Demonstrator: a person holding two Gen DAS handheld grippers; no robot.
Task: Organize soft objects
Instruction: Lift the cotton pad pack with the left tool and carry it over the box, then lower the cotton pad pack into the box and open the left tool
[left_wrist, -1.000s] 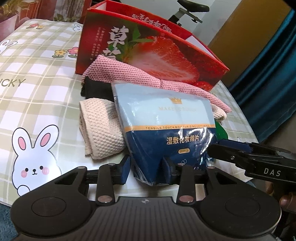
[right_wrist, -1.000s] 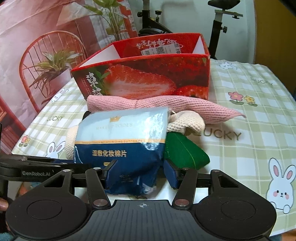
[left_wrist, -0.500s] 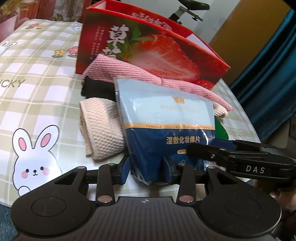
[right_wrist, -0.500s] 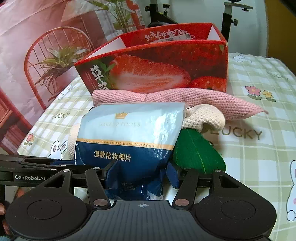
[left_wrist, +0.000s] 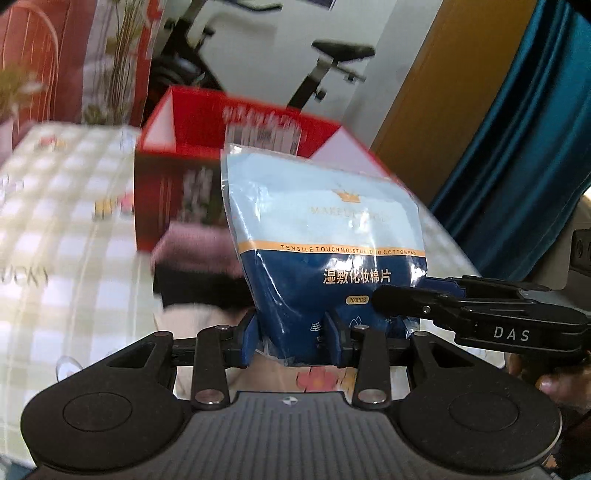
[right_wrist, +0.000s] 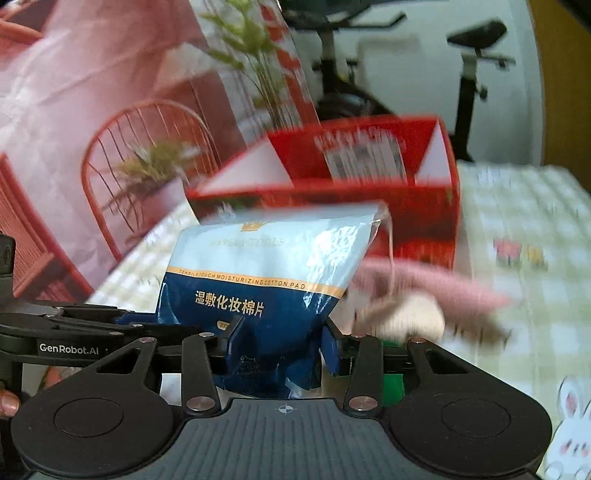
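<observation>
Mostly blurred table (left_wrist: 55, 221), both grippers (left_wrist: 291, 334) (right_wrist: 277, 343) clamped on cotton pad bag (left_wrist: 325, 236), right just tightened.

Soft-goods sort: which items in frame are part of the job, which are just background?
Job:
- cotton pad bag, clamped by left gripper and right gripper
- red strawberry box
- pink cloth
- beige cloth
- black cloth

Background:
- exercise bike
- teal curtain
- checked tablecloth
</observation>
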